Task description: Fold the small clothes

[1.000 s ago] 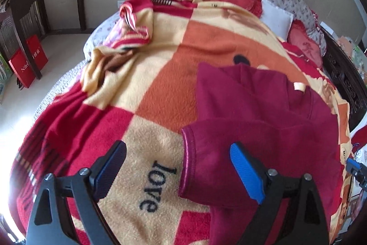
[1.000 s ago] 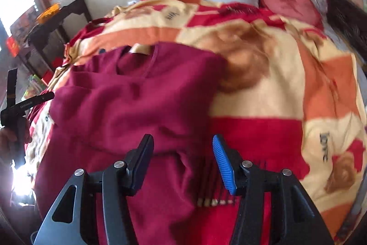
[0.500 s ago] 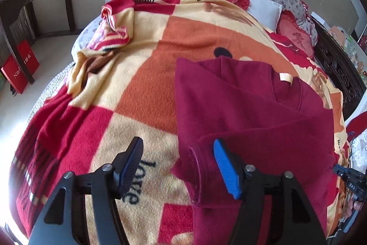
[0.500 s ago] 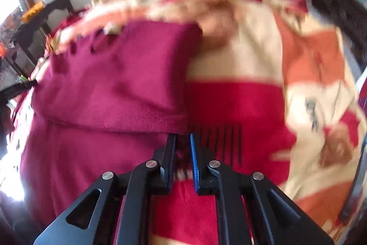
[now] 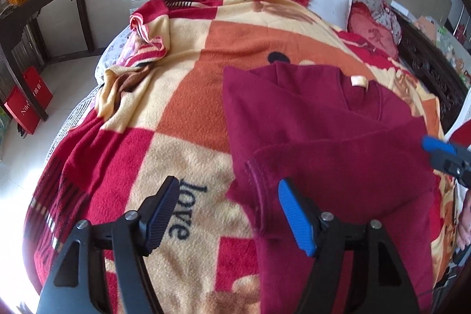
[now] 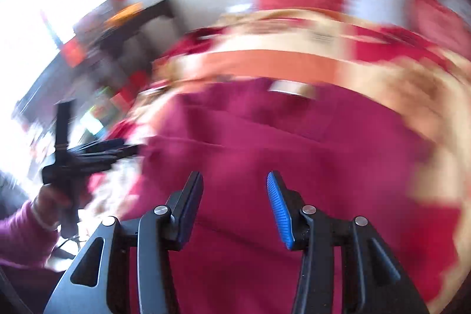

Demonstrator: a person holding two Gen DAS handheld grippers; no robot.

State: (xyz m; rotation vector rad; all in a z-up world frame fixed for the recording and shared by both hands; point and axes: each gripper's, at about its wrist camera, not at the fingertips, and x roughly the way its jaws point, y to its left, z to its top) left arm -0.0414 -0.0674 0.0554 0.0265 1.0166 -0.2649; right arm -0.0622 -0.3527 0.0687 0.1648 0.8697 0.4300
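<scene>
The top [image 5: 323,131] lies on the bed's blanket [image 5: 188,108] toward its right edge, one sleeve folded across; both tools, left [image 5: 228,214] and right [image 6: 235,205], gape empty above it; next, I judge, pinch the hem and fold it up toward the collar.

From my left wrist camera the picture is sharp and daylit; the pale tiled floor [image 5: 17,196] burns out to white at lower left, and fisheye curvature bends the dark vignetted corners. My right wrist camera is heavily motion-smeared, the bright window [image 6: 50,5] blown out, only the black two-finger gripper [image 6: 235,208] crisp.
</scene>
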